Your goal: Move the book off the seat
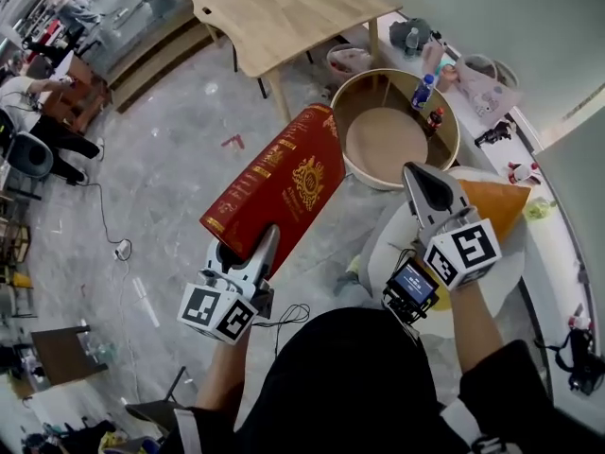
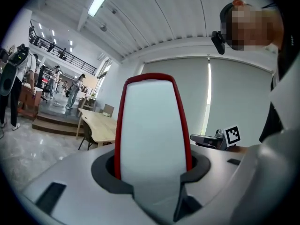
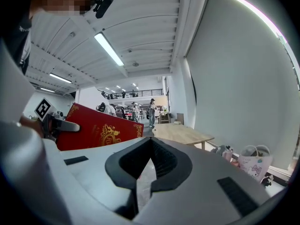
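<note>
A thick red book (image 1: 284,187) with gold print is lifted in the air, tilted, above the grey floor. My left gripper (image 1: 248,249) is shut on its lower edge. In the left gripper view the book's white page edge (image 2: 152,125) with red covers stands upright between the jaws. The round tan seat (image 1: 388,140) with a raised rim lies beyond the book, with nothing on it. My right gripper (image 1: 427,189) points up near the seat's front rim, shut and holding nothing. The right gripper view shows the book (image 3: 101,130) off to its left.
A wooden table (image 1: 284,12) stands behind the seat. Bottles, toys and a pink bag (image 1: 487,83) line the right wall. An orange cushion (image 1: 496,201) lies on a white round piece (image 1: 510,263) at my right. A cable (image 1: 109,225) trails on the floor at left.
</note>
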### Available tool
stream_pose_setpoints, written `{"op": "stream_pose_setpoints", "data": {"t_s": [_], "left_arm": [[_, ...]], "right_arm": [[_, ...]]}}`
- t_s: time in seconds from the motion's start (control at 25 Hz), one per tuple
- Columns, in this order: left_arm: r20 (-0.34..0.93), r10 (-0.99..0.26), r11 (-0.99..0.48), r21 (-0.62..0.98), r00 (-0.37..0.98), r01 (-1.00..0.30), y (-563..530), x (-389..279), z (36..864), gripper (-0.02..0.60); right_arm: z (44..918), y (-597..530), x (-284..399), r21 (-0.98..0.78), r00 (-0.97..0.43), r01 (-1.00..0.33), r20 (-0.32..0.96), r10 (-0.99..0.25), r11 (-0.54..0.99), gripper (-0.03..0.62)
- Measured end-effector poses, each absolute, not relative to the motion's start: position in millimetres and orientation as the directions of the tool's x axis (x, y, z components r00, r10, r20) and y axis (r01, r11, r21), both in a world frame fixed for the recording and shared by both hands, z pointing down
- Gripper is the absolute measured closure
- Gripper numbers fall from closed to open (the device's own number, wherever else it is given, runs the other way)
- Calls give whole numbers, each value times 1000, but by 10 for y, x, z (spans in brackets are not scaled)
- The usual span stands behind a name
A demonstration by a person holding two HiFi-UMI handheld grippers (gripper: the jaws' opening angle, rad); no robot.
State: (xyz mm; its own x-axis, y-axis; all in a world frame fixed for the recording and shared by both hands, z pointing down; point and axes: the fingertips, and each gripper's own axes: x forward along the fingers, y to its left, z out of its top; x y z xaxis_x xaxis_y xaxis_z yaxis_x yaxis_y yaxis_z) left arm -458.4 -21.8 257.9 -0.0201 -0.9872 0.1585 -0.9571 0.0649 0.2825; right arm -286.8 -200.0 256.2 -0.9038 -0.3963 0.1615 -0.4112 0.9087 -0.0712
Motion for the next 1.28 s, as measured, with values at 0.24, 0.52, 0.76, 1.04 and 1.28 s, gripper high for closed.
{"op": "stream_pose_setpoints", "data": {"t_s": [0.24,0.52,0.76,1.04,1.28], "left_arm": [[157,-987,1,279,45,-960,-633,-4612,2682,336],[177,-977,-73,260,121,-963,-1426,-4560,2692,336],[165,-973,-119,247,163,-962,-1756,-4549,2703,336],[169,-957,-181,278,234,-943,-2147,-4577,2762,336],[203,-918,-266,318,340,-910,-2762,-4678,2923,336]], "right_arm": [[2598,-2217,-2807,-53,-889,-445,146,-434,894,585],[2756,-2878,-2639,-81,-853,-513,159,-497,855,585],[2715,-3056,-2586,-75,-826,-556,155,-541,828,585],[2723,-3252,-2540,-68,-794,-602,156,-588,795,585],[2757,-3617,-2653,-79,-732,-675,193,-654,733,585]]}}
